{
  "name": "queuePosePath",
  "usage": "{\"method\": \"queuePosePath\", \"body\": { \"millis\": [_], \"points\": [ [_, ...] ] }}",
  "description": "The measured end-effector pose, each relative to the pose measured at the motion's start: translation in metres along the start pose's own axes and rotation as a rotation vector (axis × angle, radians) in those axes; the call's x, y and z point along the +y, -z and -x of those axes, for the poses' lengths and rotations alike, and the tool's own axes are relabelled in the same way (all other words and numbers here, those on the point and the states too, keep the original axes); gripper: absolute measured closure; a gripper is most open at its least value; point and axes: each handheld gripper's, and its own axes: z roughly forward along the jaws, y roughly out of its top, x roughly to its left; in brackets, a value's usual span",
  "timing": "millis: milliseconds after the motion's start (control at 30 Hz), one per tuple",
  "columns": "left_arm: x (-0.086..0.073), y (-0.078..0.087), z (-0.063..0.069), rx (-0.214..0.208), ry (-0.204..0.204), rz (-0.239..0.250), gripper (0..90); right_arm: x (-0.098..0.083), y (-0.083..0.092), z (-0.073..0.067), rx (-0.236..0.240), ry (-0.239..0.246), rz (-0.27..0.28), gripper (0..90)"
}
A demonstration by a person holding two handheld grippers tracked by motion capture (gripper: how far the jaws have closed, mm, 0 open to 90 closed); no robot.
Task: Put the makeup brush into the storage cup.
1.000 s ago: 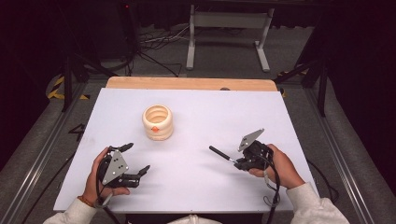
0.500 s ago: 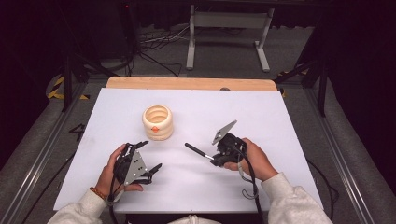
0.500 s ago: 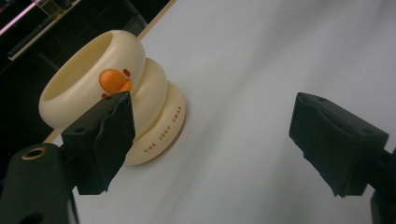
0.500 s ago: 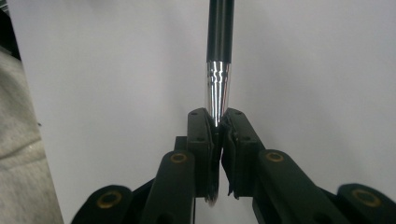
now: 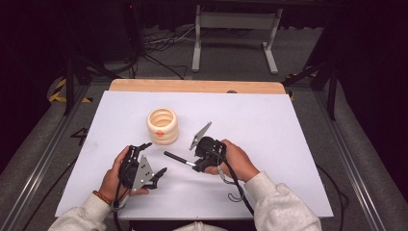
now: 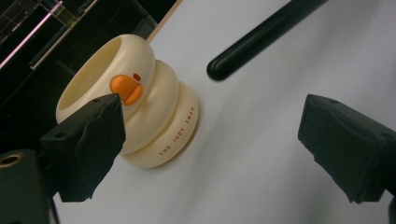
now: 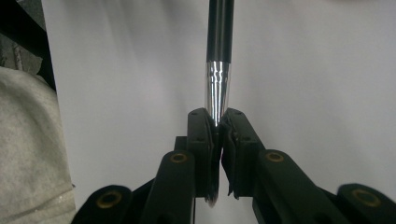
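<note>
Brush [image 7: 219, 51]: slim black handle, silver ferrule, bristles pinched.

A white worktop [image 5: 288, 125] with a wooden far edge stands on grey floor [image 5: 298, 53]; beyond, a metal stand [image 5: 235, 29], cables [image 5: 159, 45], darkness.

**Black Grippers, Pale Sleeves**

Two matte black two-jaw tools, one per hand. On the left gripper [image 5: 148, 163], a grey three-cornered plate behind the fingers; blocky black pads [image 6: 88, 140] at the fingertips, each with a small round dimple near the edge. On the right gripper [image 5: 188, 161], the same grey plate standing above the body, and brass-coloured rivets [image 7: 179, 157] set in the black links just below the narrow pads. Thin black cables trailing back from both bodies, away from the fingers. Light grey sweatshirt sleeves [image 5: 279, 202] with ribbed cuffs; an orange band [image 5: 101, 196] at the left wrist.
</note>
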Motion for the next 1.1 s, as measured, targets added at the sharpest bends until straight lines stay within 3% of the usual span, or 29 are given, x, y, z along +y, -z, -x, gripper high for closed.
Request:
{"method": "queuePosePath", "body": {
  "millis": [167,367,567,633,700,733,800,833,867,933,1100],
  "points": [
    [0.001,0.000,0.002,0.005,-0.019,-0.005,7.0,0.015,-0.009,-0.008,0.013,0.022,-0.013,82.1],
    [0.003,0.002,0.007,0.032,-0.072,0.000,9.8,0.028,-0.020,-0.016,0.026,0.051,-0.047,82.1],
    [0.007,0.003,0.017,0.112,-0.202,-0.015,13.2,0.034,-0.024,-0.018,0.020,0.060,-0.077,82.1],
    [0.009,0.003,0.020,0.125,-0.253,-0.028,18.3,0.036,-0.025,-0.019,0.016,0.068,-0.079,82.1],
    [0.009,0.002,0.022,0.117,-0.266,-0.029,22.3,0.039,-0.024,-0.022,0.017,0.071,-0.084,82.1],
    [0.009,0.002,0.024,0.117,-0.252,-0.033,24.2,0.040,-0.024,-0.023,0.015,0.074,-0.085,82.1],
    [0.008,0.000,0.027,0.130,-0.271,-0.036,27.1,0.043,-0.024,-0.024,0.016,0.078,-0.086,82.1],
    [0.008,0.000,0.027,0.130,-0.271,-0.036,32.5,0.045,-0.024,-0.025,0.018,0.073,-0.089,82.1],
    [0.009,0.000,0.028,0.134,-0.297,-0.029,32.5,0.045,-0.024,-0.025,0.018,0.073,-0.089,82.1],
    [0.011,0.001,0.031,0.149,-0.388,-0.078,44.2,0.048,-0.024,-0.026,0.008,0.082,-0.099,82.1],
    [0.009,-0.001,0.037,0.142,-0.468,-0.130,68.5,0.051,-0.025,-0.026,0.000,0.064,-0.097,82.1]
  ]
}}
